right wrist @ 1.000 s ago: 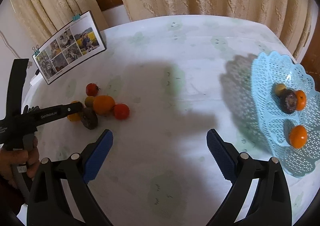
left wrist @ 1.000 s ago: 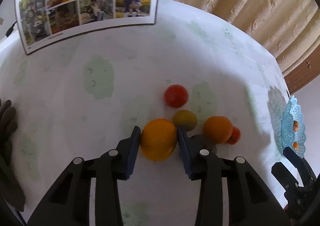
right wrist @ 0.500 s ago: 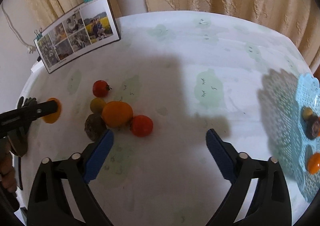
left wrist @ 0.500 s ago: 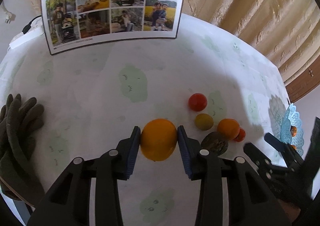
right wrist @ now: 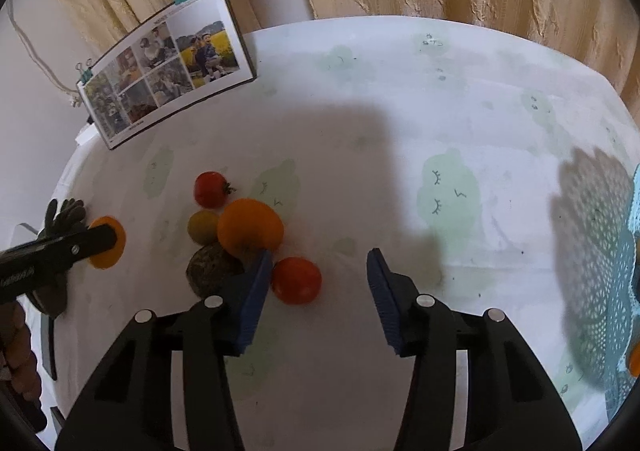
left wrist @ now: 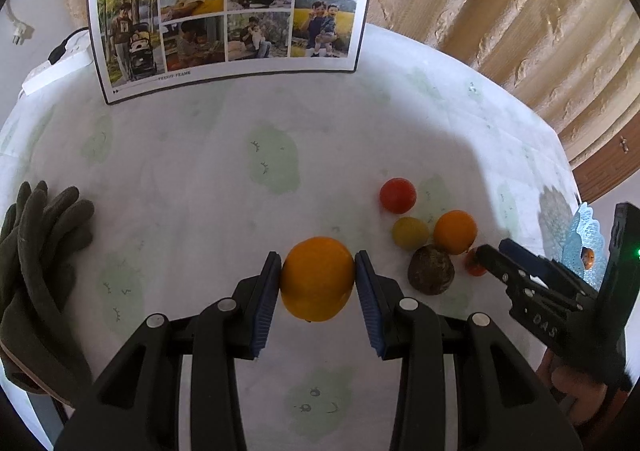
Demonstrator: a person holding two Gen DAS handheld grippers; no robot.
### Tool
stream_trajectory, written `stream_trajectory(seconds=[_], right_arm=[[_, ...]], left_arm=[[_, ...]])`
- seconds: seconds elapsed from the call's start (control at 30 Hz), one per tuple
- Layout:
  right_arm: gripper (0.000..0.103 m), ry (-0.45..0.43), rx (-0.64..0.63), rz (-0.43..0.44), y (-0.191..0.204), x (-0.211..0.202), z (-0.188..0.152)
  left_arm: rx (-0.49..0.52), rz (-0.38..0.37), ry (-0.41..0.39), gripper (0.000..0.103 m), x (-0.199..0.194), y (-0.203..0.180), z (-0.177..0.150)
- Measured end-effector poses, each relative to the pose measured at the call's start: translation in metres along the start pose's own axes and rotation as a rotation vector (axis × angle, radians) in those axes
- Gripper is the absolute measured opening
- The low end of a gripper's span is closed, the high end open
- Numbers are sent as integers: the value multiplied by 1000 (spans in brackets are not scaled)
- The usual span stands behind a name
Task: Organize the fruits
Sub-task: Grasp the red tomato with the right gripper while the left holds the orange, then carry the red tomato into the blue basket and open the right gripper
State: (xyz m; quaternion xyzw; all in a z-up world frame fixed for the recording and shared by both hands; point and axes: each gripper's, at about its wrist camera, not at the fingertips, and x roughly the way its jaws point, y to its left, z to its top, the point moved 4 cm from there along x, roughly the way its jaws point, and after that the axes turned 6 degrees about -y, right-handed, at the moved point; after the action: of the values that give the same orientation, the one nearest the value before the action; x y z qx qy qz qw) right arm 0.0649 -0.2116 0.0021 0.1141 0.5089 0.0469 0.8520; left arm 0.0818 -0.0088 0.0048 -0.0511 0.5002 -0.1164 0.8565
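Now the left gripper (left wrist: pixel 317 278) has its pads clamped on the big orange (left wrist: pixel 317 278), lifted clear of the tablecloth (left wrist: pixel 200 171). Meanwhile the right gripper (right wrist: pixel 320 281) gapes wide, a red tomato (right wrist: pixel 296 280) just beside its left pad.

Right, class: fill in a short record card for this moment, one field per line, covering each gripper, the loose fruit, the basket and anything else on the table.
left gripper: shut on a large orange, lifted off the table
right gripper: open, its opening over the near tomato
loose fruit: far tomato, yellow-green fruit, orange, dark brown fruit
basket: blue lattice, right edge
other: photo board, dark gloves
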Motion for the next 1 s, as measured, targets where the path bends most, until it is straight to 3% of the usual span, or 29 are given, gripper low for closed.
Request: stream_trajectory(seconds=[0.17, 0.3, 0.47, 0.77, 1.0], right_arm=[[50, 19, -14, 24, 7, 3, -7], [34, 31, -28, 37, 12, 12, -8], [31, 32, -22, 59, 11, 9, -6], [31, -49, 31, 70, -11, -38, 1], [31, -127, 88, 10, -52, -83, 1]], left_arm=[[3, 4, -2, 38, -1, -4, 1], [10, 9, 0, 38, -2, -6, 0], [11, 15, 3, 38, -3, -9, -2], [35, -5, -9, 38, -3, -34, 3], [79, -35, -13, 38, -3, -71, 1]])
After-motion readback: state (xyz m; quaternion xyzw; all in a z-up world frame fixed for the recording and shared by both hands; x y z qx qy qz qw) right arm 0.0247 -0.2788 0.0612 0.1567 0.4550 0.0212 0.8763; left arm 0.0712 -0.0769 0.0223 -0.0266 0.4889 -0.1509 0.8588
